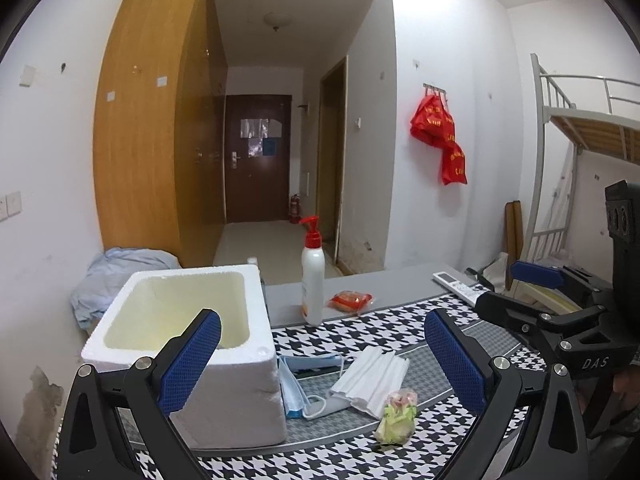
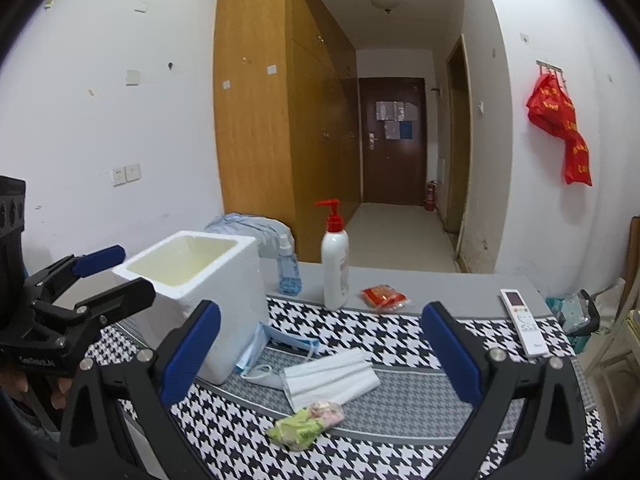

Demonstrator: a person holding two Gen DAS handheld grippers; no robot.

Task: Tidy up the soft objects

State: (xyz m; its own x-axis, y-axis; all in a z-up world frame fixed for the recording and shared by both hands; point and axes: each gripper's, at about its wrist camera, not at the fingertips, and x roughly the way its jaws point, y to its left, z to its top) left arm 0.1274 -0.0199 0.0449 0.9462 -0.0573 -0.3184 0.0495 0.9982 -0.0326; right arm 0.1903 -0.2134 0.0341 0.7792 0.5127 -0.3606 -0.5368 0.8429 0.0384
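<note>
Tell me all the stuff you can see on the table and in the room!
foam box: 1, white, table's left side, open top, looks empty
blue mask: 1, leaning on the box
white mask: 1, flat on the checked cloth
green packet: 1, green and pink, in front of the white mask
red packet: 1, on the grey table, right of the pump bottle
pump bottle: 1, white, red pump, upright
spray bottle: 1, clear blue, behind the box
remote: 1, white, far right
blue fabric: 1 heap, behind the box
red bags: hanging on the wall
wardrobe: 1, wooden
door: 1, dark brown
bunk bed: 1, white frame
left gripper: open, empty
right gripper: open, empty
</note>
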